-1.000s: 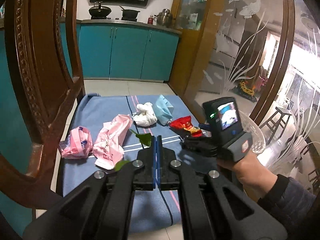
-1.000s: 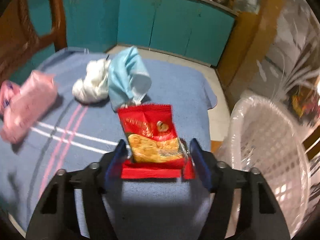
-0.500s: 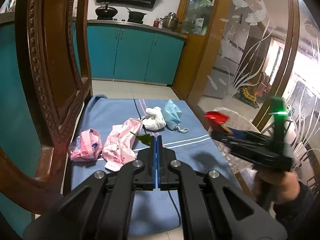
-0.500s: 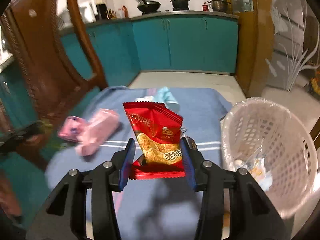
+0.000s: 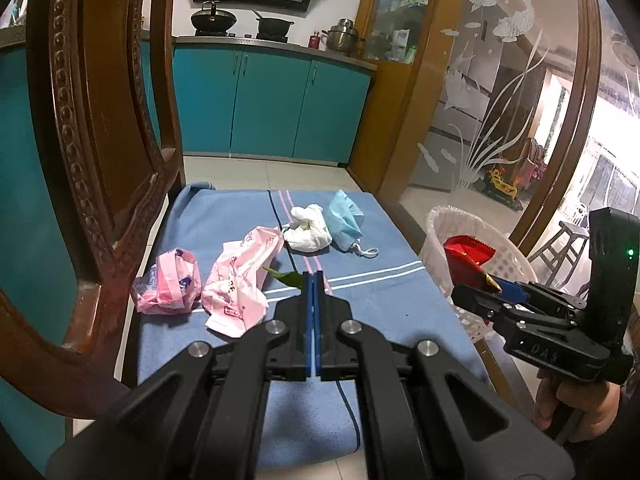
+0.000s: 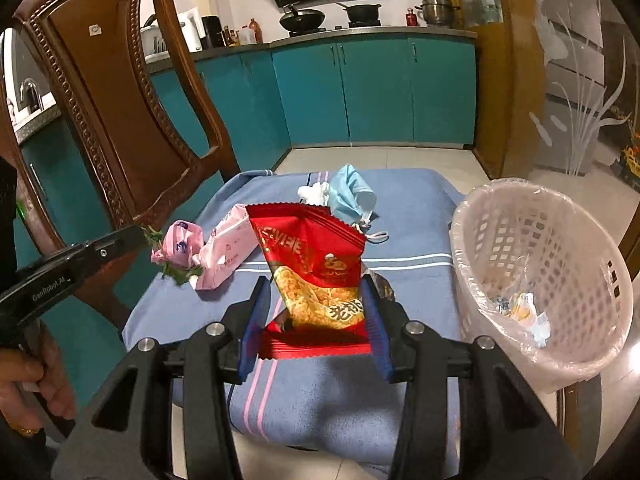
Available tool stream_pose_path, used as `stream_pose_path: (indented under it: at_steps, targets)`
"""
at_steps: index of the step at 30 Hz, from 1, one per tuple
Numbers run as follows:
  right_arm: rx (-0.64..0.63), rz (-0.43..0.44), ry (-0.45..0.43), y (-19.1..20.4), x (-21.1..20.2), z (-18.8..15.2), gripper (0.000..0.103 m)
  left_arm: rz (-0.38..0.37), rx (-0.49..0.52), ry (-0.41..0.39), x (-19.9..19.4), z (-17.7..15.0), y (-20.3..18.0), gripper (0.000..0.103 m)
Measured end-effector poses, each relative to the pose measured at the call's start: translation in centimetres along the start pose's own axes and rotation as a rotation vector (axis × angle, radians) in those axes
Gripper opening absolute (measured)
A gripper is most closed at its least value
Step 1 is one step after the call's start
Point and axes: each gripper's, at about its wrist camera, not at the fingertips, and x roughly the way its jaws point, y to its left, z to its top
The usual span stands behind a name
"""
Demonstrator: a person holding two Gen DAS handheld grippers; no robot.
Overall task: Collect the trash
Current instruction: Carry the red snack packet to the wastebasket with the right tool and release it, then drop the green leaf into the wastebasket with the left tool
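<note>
My right gripper is shut on a red snack packet and holds it above the blue cloth, left of a white lattice basket lined with plastic and holding some scraps. In the left wrist view the right gripper and packet hang by the basket's rim. My left gripper is shut on a green leaf. On the cloth lie a pink wrapper, a pink crumpled bag, a white wad and a blue face mask.
A carved wooden chair back stands close on the left. The blue striped cloth covers a small table. Teal kitchen cabinets are behind, with tiled floor between. A frosted glass door is at the right.
My right gripper has lifted the red packet off the cloth and carried it right, next to the basket. My left gripper has stayed shut on the leaf and risen slightly.
</note>
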Motion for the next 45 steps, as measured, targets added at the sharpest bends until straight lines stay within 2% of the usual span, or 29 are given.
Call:
stream_pose_path:
  at_steps: [26, 30, 33, 34, 36, 37, 38, 40, 41, 42, 44, 45]
  targets:
    - [-0.01, 0.005, 0.012, -0.2, -0.1, -0.1, 0.045, 0.014, -0.004, 0.002, 0.2, -0.2, 0.3, 0.002]
    - [0.041, -0.041, -0.066, -2.7, -1.7, 1.2, 0.046, 0.016, -0.004, 0.001, 0.1, -0.2, 0.3, 0.002]
    - [0.143, -0.138, -0.141, -7.6, -2.8, 2.2, 0.047, 0.017, -0.007, 0.0, 0.1, -0.3, 0.5, 0.002]
    - [0.184, -0.177, -0.148, -9.7, -2.7, 2.3, 0.05, 0.017, -0.007, 0.0, 0.1, -0.3, 0.5, 0.002]
    - [0.251, -0.182, -0.132, -13.1, -1.7, 2.0, 0.065, 0.015, -0.009, -0.001, 0.2, -0.4, 0.6, 0.002]
    - [0.275, -0.175, -0.104, -14.5, -0.7, 1.7, 0.08, 0.016, -0.007, 0.0, 0.2, -0.4, 0.5, 0.002]
    - [0.289, -0.193, -0.058, -15.5, 0.3, 1.3, 0.084, 0.016, -0.004, 0.002, 0.3, -0.4, 0.5, 0.002]
    - [0.328, -0.265, 0.011, -16.7, 0.5, 1.1, 0.084, 0.013, -0.002, 0.005, 0.3, -0.4, 0.2, 0.002]
    - [0.356, -0.269, 0.012, -17.0, 0.0, 1.2, 0.084, 0.011, 0.002, 0.006, 0.3, -0.3, -0.1, 0.002]
    - [0.411, -0.234, -0.039, -17.5, -1.8, 1.4, 0.084, 0.006, 0.01, 0.011, 0.3, -0.2, -0.5, 0.002]
    - [0.49, -0.197, -0.164, -17.9, -5.1, 1.4, 0.096, -0.02, 0.012, 0.013, 0.3, 0.1, -1.4, 0.002]
    - [0.508, -0.193, -0.218, -18.1, -6.4, 1.4, 0.097, -0.035, 0.015, 0.012, 0.3, 0.3, -2.0, 0.002]
